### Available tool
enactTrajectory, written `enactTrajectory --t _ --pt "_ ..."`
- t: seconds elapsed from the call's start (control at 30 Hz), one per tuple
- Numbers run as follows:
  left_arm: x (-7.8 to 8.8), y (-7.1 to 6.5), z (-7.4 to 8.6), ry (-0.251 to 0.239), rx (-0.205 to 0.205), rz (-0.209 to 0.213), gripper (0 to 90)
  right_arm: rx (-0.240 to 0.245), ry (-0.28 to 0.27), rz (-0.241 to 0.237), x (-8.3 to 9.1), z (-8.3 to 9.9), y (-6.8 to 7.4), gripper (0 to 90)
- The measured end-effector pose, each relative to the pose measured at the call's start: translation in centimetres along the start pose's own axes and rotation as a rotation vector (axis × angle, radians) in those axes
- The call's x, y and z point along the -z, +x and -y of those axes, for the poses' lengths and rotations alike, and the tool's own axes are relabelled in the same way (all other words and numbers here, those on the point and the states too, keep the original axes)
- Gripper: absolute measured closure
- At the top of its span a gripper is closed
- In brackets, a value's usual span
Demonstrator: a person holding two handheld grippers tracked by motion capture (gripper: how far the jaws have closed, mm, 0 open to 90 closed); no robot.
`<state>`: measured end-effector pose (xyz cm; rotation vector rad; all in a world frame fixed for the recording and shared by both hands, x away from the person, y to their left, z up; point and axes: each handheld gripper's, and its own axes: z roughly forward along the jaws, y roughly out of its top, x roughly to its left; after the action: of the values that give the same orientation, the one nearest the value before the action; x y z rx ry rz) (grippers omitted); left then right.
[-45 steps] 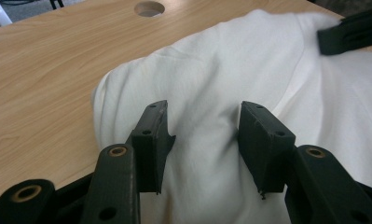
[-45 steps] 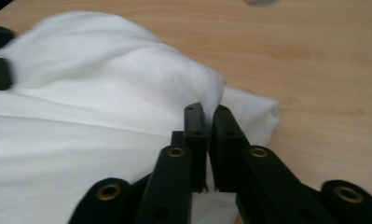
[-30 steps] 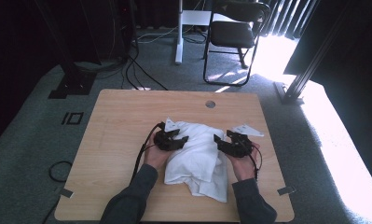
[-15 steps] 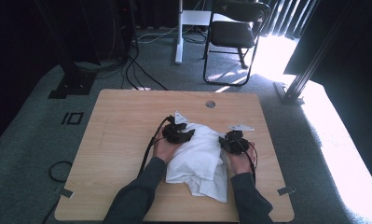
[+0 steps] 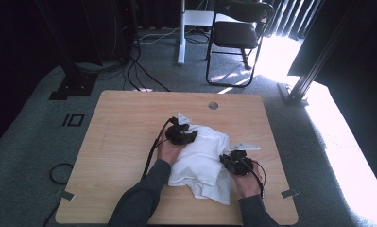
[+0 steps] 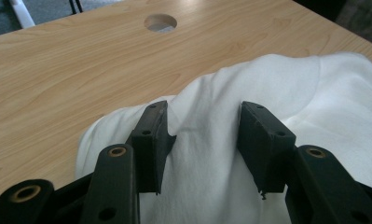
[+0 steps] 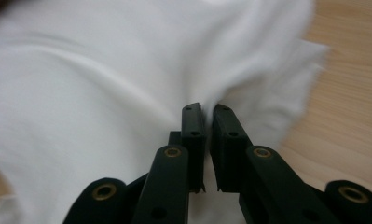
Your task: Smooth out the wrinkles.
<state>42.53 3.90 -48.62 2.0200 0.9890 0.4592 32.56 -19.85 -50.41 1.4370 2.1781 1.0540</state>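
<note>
A crumpled white cloth (image 5: 202, 158) lies on the wooden table (image 5: 124, 132), between the person's two hands. My left gripper (image 5: 180, 134) rests at the cloth's far left edge. In the left gripper view its jaws stand apart with a raised fold of the cloth (image 6: 207, 116) between them, and the left gripper (image 6: 203, 122) is open. My right gripper (image 5: 234, 163) is at the cloth's right side. In the right gripper view its jaws are pinched together on a fold of the cloth (image 7: 127, 93), so the right gripper (image 7: 208, 109) is shut on it.
A round cable hole (image 5: 213, 105) sits near the table's far edge, also seen as the hole (image 6: 160, 22) in the left gripper view. Cables (image 5: 153, 146) trail from the grippers. A black chair (image 5: 235, 35) and floor cables stand beyond the table.
The left gripper has moved toward the far side with the cloth's edge. The right gripper has pulled back toward the near right, and the cloth has bunched up between them.
</note>
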Motion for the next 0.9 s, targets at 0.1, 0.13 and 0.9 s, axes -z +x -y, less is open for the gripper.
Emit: enactTrajectory --t 0.1,0.13,0.9 --pt "0.1 0.0 0.0 -0.004 0.001 0.000 53.8 0.007 0.004 0.102 0.6 0.1 -0.5 72.3" --pt "0.2 0.0 0.1 -0.013 0.018 0.008 53.7 -0.011 -0.110 0.090 2.1 -0.7 -0.5 53.3" --pt "0.9 -0.9 6.9 -0.041 0.061 0.057 61.2 0.166 -0.037 -0.022 -5.1 1.6 -0.3 43.7"
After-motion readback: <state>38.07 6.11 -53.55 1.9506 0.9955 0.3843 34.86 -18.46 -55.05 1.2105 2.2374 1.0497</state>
